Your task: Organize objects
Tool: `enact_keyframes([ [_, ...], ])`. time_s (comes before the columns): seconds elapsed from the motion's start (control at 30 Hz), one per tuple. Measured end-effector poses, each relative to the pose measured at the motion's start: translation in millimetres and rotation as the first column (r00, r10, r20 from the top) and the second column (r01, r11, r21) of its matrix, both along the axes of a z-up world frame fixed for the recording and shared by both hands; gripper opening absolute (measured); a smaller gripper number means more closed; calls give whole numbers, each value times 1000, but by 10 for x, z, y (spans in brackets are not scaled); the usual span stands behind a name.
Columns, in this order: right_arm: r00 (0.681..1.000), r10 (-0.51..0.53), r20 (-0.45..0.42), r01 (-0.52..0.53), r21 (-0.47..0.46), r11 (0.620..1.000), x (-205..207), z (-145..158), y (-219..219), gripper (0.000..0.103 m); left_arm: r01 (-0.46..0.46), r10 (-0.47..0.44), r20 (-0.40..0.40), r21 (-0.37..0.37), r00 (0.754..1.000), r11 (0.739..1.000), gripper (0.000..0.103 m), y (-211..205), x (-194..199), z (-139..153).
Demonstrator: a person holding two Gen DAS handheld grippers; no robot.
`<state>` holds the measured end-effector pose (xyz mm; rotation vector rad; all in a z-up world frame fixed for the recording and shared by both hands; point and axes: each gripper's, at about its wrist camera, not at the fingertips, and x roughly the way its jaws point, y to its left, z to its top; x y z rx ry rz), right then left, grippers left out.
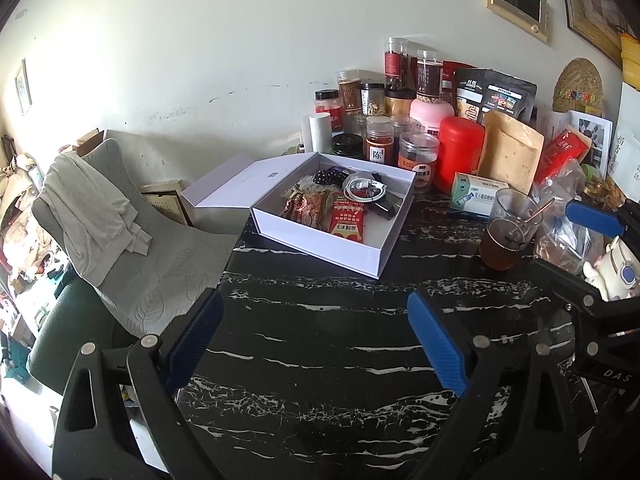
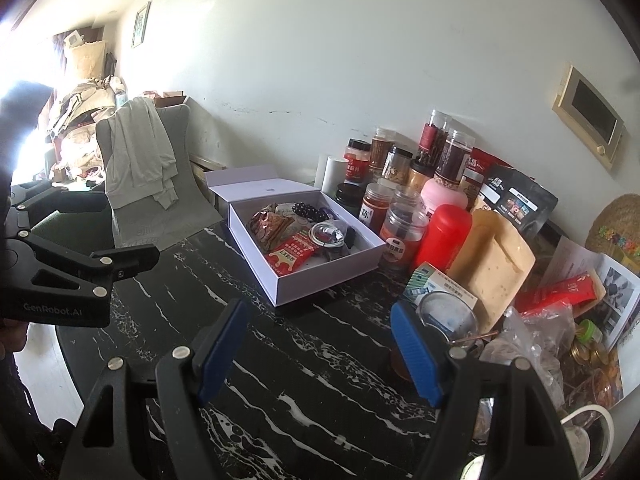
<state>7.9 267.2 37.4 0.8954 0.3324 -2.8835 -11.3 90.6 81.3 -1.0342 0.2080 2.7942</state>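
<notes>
A white box (image 1: 320,249) with its lid folded back sits on the black marble table (image 1: 320,360); it also shows in the right wrist view (image 2: 304,286). It holds a red snack packet (image 1: 349,222), a brown snack bag (image 1: 306,204), a coiled white cable (image 1: 362,189) and dark small items. My left gripper (image 1: 314,344) is open and empty over the table, in front of the box. My right gripper (image 2: 320,356) is open and empty, in front of the box; a blue pad of it (image 1: 594,216) shows at the right of the left wrist view.
Jars, a red canister (image 1: 460,152), a tan pouch (image 1: 510,156), a medicine box (image 1: 474,196) and a glass of brown drink (image 1: 506,236) crowd the table's back and right. A grey chair with a cloth (image 1: 120,220) stands at the left edge. A plastic bag (image 2: 532,340) lies at the right.
</notes>
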Motion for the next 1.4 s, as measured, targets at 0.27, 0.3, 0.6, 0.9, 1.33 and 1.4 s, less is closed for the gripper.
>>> enact_keyframes([
  [0.27, 1000, 1, 19, -1, 3, 1000, -32, -49, -17, 75, -5, 5, 33, 4, 999, 1000, 93, -20, -29, -82],
  [0.3, 1000, 1, 21, -1, 3, 1000, -34, -54, -19, 75, -4, 4, 37, 6, 999, 1000, 93, -22, -34, -97],
  [0.6, 999, -2, 32, 2, 4, 1000, -57, -83, -17, 75, -2, 2, 49, 8, 999, 1000, 93, -12, -45, -135],
  [0.9, 999, -2, 33, 2, 5, 1000, -59, -86, -17, 75, 3, -3, 57, 9, 998, 1000, 93, -10, -43, -159],
  [1.33, 999, -6, 40, 6, 8, 1000, -65, -124, -4, 75, 3, -3, 62, 0, 998, 1000, 93, 14, -21, -181],
  [1.4, 999, -7, 42, 7, 9, 1000, -64, -128, -9, 75, 4, -4, 63, 0, 998, 1000, 93, 20, -13, -185],
])
